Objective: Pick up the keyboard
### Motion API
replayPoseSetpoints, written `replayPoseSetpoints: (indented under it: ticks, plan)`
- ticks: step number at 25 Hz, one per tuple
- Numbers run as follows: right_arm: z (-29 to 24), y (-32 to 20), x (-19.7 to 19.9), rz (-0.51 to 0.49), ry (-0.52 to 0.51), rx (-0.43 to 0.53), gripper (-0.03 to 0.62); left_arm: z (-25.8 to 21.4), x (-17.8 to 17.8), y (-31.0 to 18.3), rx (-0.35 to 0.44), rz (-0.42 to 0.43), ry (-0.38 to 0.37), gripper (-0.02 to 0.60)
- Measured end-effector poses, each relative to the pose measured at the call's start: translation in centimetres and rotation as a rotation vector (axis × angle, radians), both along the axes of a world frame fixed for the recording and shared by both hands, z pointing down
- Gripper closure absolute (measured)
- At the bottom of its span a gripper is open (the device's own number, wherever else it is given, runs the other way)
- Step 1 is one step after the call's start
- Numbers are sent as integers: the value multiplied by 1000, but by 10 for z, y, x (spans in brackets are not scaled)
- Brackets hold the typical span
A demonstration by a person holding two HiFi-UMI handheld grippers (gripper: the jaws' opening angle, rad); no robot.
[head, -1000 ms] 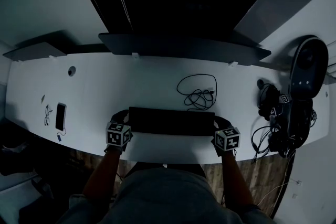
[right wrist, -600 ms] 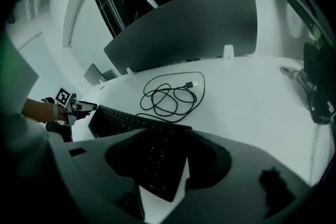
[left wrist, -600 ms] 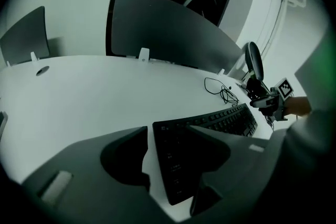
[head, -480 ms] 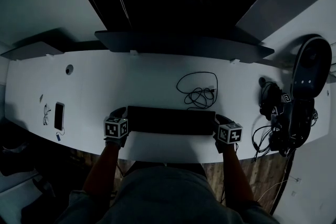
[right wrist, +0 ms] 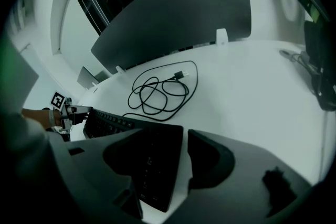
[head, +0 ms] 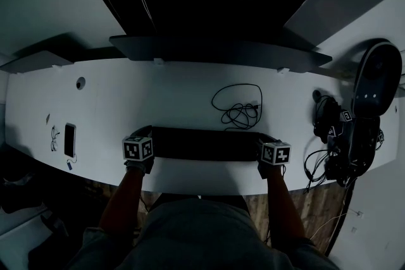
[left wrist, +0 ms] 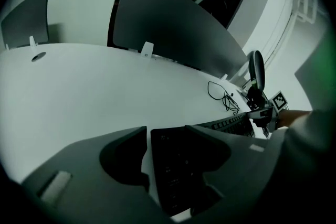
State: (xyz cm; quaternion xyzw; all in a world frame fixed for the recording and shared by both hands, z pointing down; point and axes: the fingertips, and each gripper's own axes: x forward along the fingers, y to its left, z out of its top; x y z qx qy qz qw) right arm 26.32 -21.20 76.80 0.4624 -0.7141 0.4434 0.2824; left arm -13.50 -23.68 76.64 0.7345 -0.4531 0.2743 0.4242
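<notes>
white desk, long flat black keyboard, ends between just-widened open jaws of left gripper and right gripper

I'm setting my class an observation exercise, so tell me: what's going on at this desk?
A person holds a gripper at each end of the black keyboard, which lies on the white desk. The left gripper and right gripper have just been opening their jaws. One end of the keyboard sits between each pair, but neither grips it. A coiled cable lies behind it.
</notes>
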Motion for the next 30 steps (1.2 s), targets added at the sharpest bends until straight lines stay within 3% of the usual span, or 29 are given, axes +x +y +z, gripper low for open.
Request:
replayPoseSetpoints:
  ticks: [8,16,22,30]
  plan:
    - [5,-2,-3,14,-71,-46,355,4,-2,1,-44,-11,9,350]
    - [7,-3,-8,34,-105,-72,355,3,9,-1,-84,-9,85,354]
    - [9,-3,-8,47,-119,-93,353,8,10,1,-156,-56,178,357]
    - [9,-5,-10,53,-141,-90,355,8,9,1,-149,-55,186,360]
